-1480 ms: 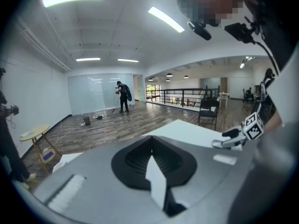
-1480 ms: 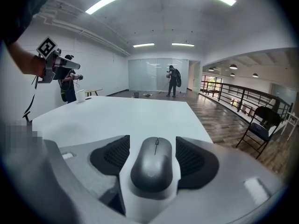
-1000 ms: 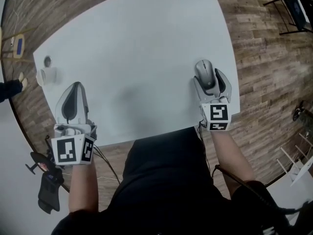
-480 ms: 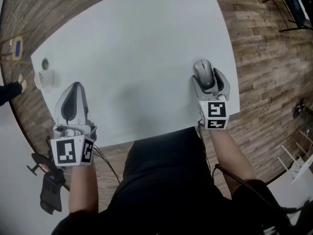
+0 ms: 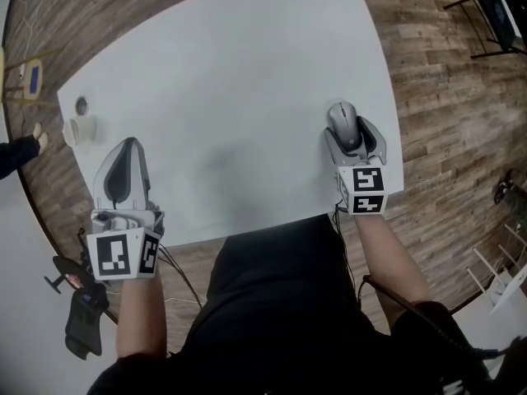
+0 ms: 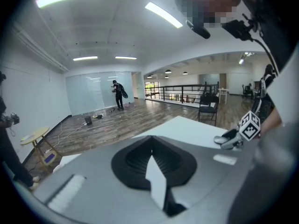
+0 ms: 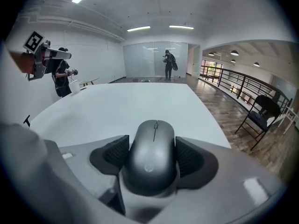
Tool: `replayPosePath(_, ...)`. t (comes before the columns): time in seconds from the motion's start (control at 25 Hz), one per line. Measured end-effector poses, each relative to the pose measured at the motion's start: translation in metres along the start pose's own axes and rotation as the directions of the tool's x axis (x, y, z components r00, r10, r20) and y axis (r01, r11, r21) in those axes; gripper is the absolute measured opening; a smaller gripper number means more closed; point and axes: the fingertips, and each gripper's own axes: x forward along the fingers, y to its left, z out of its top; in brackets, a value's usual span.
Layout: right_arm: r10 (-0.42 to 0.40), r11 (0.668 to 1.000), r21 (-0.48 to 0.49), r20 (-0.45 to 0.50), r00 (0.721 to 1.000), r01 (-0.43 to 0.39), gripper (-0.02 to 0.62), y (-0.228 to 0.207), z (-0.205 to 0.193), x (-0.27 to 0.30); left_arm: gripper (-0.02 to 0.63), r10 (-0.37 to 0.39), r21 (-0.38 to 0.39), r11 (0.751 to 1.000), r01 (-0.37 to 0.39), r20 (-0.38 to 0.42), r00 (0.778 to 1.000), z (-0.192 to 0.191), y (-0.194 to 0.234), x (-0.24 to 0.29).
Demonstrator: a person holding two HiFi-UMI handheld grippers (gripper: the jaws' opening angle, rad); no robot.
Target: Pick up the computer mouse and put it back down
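Observation:
A grey computer mouse (image 5: 342, 119) (image 7: 153, 148) lies on the white table (image 5: 230, 72) near its right edge. My right gripper (image 5: 352, 135) (image 7: 152, 157) straddles it, one black pad against each side. Its jaws have just been closing with the mouse between them, and the pads now touch its flanks. The mouse still rests on the tabletop. My left gripper (image 5: 127, 145) (image 6: 150, 146) hovers over the table's near left corner, its pads pressed together and holding nothing.
A white cup (image 5: 80, 128) stands at the table's left edge, beyond the left gripper. Wooden floor surrounds the table, with a black chair (image 7: 259, 120) off to the right. People stand far back in the room.
The right gripper has shifted slightly around the mouse and its jaws have drawn in against it. The mouse stays in place on the table. The left gripper has not moved.

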Motion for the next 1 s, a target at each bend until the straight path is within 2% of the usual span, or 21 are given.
replayPosePath(0.36, -0.018, 0.998, 0.067, -0.006, 1.0, 0.018, 0.304, -0.009, -0.001, 0.004, 0.002, 0.019, 0.0, 1.0, -0.019, 0.019, 1.0, 0.006, 0.001, -0.011)
replayPosePath(1.0, -0.021, 0.999, 0.028, 0.068, 0.997, 0.019, 0.304, -0.007, 0.035, -0.011, 0.002, 0.072, 0.003, 0.997, -0.073, 0.088, 0.994, 0.017, 0.013, -0.043)
